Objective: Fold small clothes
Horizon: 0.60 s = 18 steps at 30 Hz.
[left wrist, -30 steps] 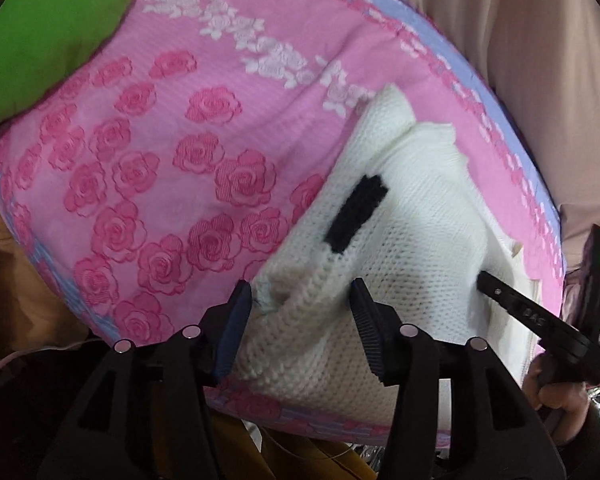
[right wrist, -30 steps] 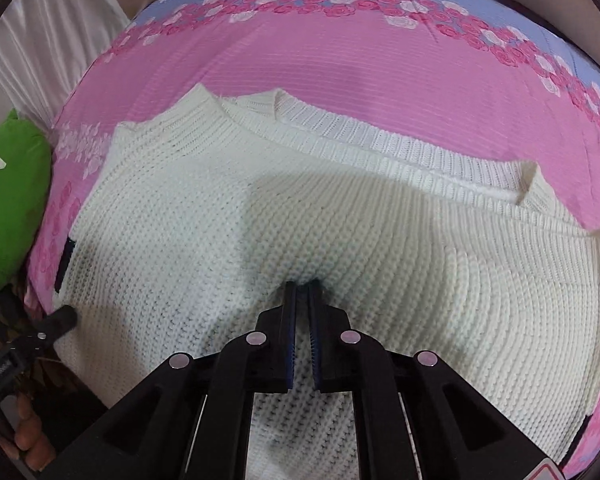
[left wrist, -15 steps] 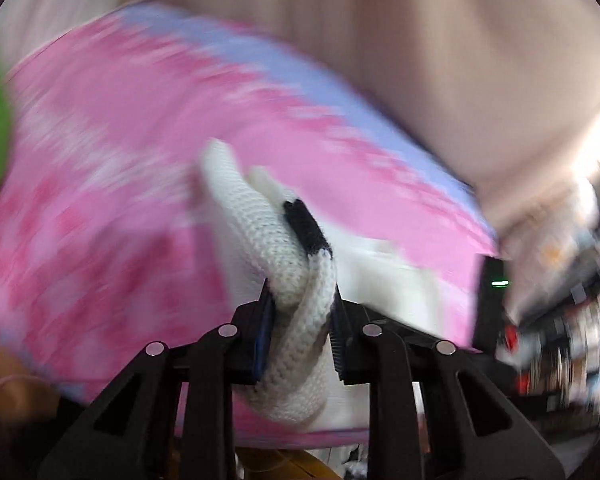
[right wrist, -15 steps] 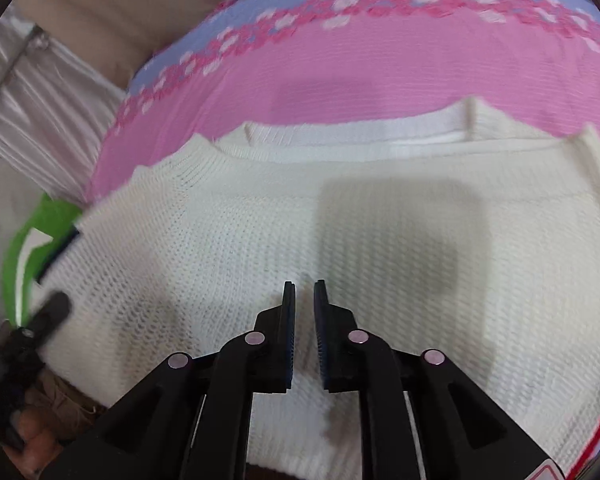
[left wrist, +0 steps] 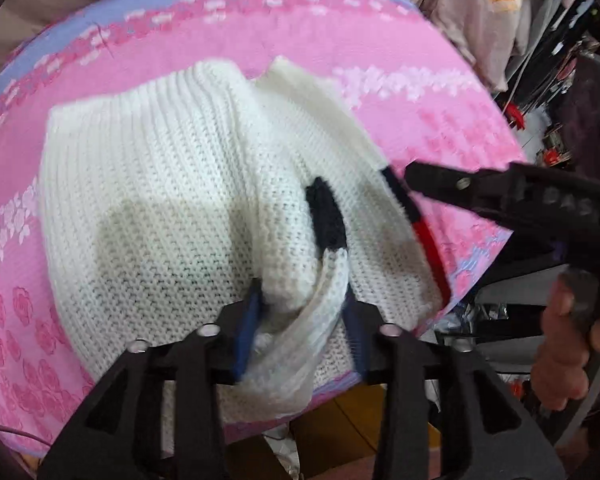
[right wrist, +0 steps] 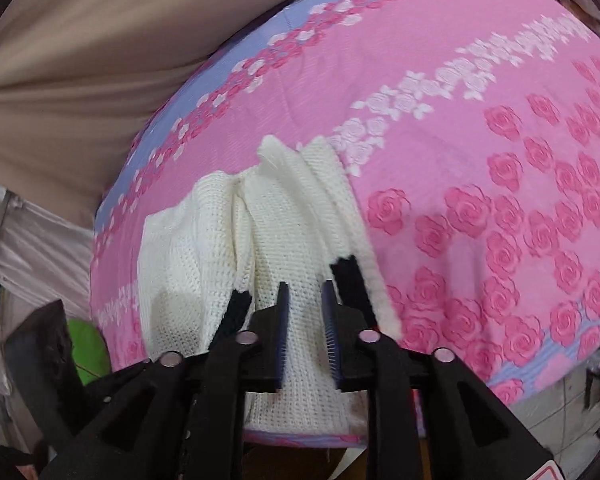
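Note:
A white knit sweater (left wrist: 160,200) with black cuffs (left wrist: 326,212) lies partly folded on a pink rose-patterned sheet (left wrist: 400,52). My left gripper (left wrist: 302,320) is shut on a bunched sleeve of the sweater, held over its body. The right gripper's finger (left wrist: 460,180) shows at the right of the left wrist view, by the sweater's red-trimmed edge. In the right wrist view my right gripper (right wrist: 306,316) is slightly open and empty above the sweater (right wrist: 284,232), between two black cuffs (right wrist: 350,280).
The sheet (right wrist: 500,140) covers a raised surface whose near edge drops off below the grippers. A beige curtain (right wrist: 80,60) hangs behind. A green cushion (right wrist: 86,348) sits at the left. Cluttered shelves (left wrist: 560,40) stand at the right.
My left gripper closed on the sleeve and carried it across over the sweater's body. My right gripper moved right along the sweater and opened slightly.

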Motion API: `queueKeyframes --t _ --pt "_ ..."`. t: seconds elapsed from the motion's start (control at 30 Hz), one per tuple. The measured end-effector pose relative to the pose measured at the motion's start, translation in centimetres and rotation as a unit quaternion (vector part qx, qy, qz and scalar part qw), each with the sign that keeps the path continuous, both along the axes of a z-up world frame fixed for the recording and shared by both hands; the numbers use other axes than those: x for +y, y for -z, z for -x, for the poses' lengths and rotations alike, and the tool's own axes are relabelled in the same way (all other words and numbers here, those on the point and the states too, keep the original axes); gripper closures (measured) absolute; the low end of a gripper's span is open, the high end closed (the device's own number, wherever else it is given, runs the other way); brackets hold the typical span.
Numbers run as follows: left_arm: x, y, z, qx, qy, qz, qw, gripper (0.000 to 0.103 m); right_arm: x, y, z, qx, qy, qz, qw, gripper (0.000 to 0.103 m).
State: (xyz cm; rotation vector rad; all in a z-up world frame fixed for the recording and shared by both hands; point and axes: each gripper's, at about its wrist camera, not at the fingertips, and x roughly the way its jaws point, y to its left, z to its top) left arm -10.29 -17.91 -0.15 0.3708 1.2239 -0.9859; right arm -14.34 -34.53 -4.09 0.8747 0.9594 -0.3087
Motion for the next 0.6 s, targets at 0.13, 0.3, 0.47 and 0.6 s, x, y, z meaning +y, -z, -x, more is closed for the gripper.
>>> queueKeyframes --t 0.13,0.3,0.47,0.6 --pt "3.1 -3.2 -0.1 -0.03 -0.008 0.039 0.9988 0.022 1.1 -0.6 -0.4 -0.017 -0.019 -0.01 1.0 0.054" --pt "7.3 -1.2 -1.9 0.018 -0.036 -0.016 0.9991 0.02 3.4 -0.1 -4.8 -0.003 -0.067 -0.015 0.998 0.034" --pt "11.4 0.5 -3.8 0.062 -0.106 -0.044 0.9914 0.021 5.3 2.5 -8.0 0.048 -0.091 -0.05 0.993 0.033" --pt "14.0 0.1 -5.2 0.066 -0.18 -0.019 0.9812 0.021 7.5 1.7 -9.3 0.046 -0.123 -0.027 0.991 0.082"
